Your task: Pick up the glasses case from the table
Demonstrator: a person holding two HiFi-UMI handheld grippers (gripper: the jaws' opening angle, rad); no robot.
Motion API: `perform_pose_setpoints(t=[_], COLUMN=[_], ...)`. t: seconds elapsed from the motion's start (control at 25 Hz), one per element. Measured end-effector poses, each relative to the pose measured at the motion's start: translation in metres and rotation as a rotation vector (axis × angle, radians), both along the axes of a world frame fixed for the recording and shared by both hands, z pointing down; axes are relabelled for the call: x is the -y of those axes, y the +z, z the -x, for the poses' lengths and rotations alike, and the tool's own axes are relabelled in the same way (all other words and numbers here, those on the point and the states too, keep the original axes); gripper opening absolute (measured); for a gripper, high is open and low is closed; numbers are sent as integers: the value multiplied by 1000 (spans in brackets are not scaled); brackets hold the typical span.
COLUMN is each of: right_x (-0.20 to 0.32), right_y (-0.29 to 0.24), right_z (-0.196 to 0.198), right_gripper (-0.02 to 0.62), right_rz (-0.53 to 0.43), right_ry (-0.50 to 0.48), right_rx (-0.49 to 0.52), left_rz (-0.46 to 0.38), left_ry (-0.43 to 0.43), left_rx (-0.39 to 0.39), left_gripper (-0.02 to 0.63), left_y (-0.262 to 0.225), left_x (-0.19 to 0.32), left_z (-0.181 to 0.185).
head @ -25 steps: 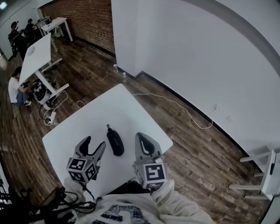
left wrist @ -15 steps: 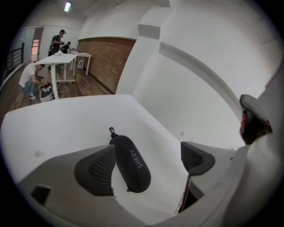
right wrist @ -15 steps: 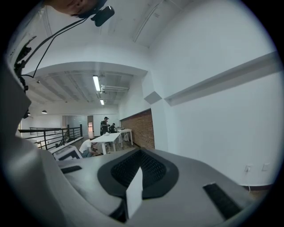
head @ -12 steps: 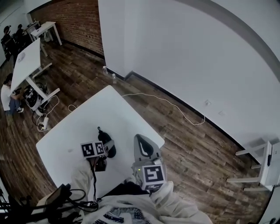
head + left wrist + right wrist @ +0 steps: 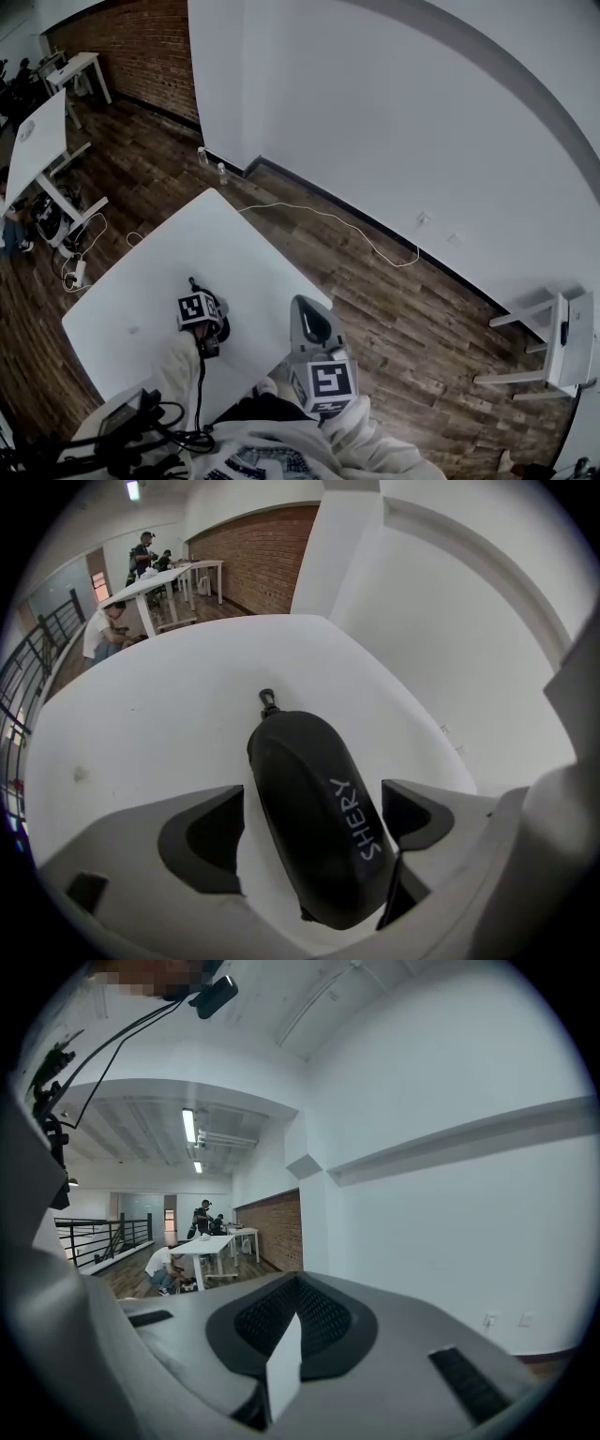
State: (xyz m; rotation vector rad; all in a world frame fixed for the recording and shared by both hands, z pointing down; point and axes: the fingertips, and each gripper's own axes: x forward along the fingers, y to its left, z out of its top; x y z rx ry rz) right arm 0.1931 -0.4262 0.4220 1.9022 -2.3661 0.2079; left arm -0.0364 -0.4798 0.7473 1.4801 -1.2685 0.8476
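The black oblong glasses case (image 5: 314, 817) lies on the white table (image 5: 141, 714), its zip pull pointing away from me. My left gripper (image 5: 309, 829) points steeply down over it, open wide, with one jaw on each side of the case. A gap shows between the left pad and the case. In the head view its marker cube hides most of the case (image 5: 223, 328), and the left gripper (image 5: 212, 324) sits right on top of it. My right gripper (image 5: 312, 323) is held level near the table's right edge, shut and empty (image 5: 292, 1330).
The table (image 5: 141, 272) stands on a wooden floor by a white wall. A white cable (image 5: 328, 220) trails across the floor behind it. More white tables (image 5: 37, 141) and people are at the far left. A white frame (image 5: 553, 347) stands at the right.
My left gripper has dropped, tipped nose-down and opened wider, and now straddles the case. The right gripper drifted a little sideways, still shut.
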Motion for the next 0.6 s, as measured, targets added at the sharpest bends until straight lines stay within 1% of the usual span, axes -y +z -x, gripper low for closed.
perform_pose_setpoints(t=[0.08,0.2,0.32,0.44,0.6], right_x=[0,1,3,8,14], right_y=[0,1,3,6,4], right_z=[-1,-2,2,8,24], right_gripper=[6,6,6,6,6], right_rz=[1,2,0,2,-5], right_ry=[3,6,0,-12,-44], right_rx=[0,4,12,25,46], left_rz=[11,20,-10,-106,-283], left_ry=[-5,25,51,85,143], left_rx=[-35,-55,-53,-40,-25], left_gripper=[426,401,377,368,365], left_y=[1,0,-10,-39,-104], left_x=[0,-2,0,9,15], left_z=[-4,-6,1,10,26])
